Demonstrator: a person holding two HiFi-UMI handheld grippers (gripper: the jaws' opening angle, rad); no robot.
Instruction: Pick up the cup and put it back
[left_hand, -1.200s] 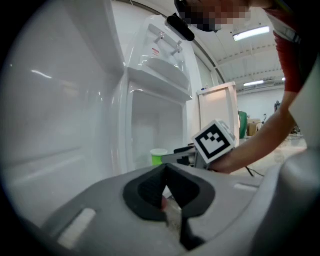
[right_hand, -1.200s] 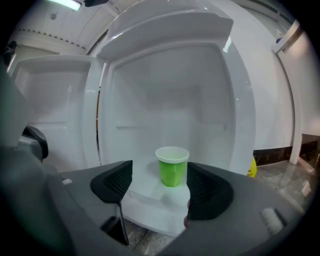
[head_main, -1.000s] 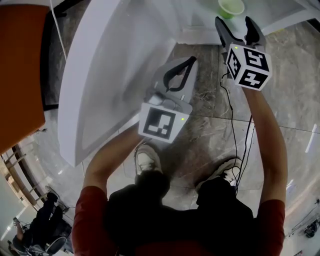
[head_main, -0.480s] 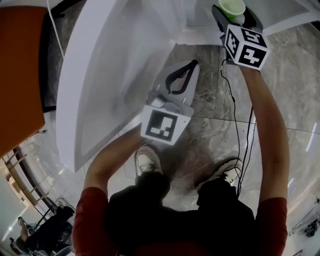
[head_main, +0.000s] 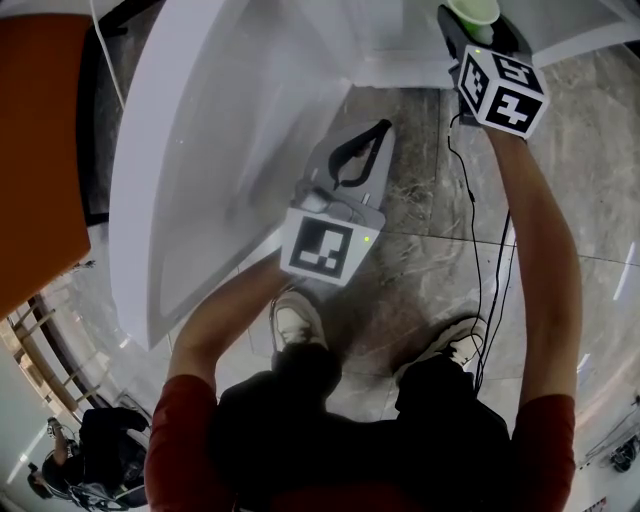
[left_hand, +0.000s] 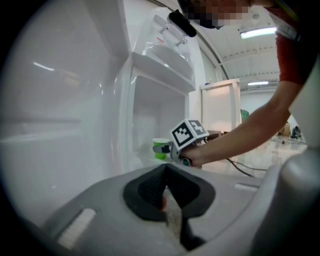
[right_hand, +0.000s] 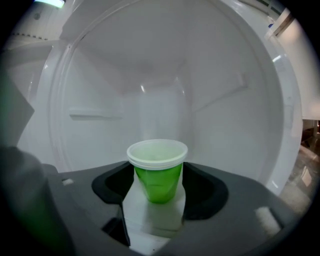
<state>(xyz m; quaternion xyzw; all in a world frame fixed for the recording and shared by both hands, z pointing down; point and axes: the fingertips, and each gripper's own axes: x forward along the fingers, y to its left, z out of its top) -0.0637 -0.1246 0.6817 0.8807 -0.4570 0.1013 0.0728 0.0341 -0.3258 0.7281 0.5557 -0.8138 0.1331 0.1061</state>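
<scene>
The right claw (right_hand: 160, 186) stands fairly wide with the green cup (right_hand: 159, 170) upright between its two dark pads. The jaws have just been closing, yet a thin gap shows on each side of the cup's body, so no grip is seen. The cup, white at the rim and inside, sits at the centre of the right gripper view on the white shelf (right_hand: 152, 222) of an open refrigerator (right_hand: 165, 65). The refrigerator's pale back wall fills the upper half of that view. In the head view this claw and the cup lie at the top right edge of the frame, with the claw's marker cube (head_main: 502, 92) just below them. The left claw (left_hand: 166, 172) is closed, its pads meeting at the tips with nothing between them. It sits near the middle of the head view, beside the lower edge of the white refrigerator door (head_main: 220, 150), which spreads across the upper left. Its own marker cube (head_main: 322, 247) sits just below it. Under both arms is a marbled stone floor (head_main: 420, 180), where a thin black cable (head_main: 470, 230) runs down from the right claw. The person's shoes (head_main: 295, 320) show at lower centre.
</scene>
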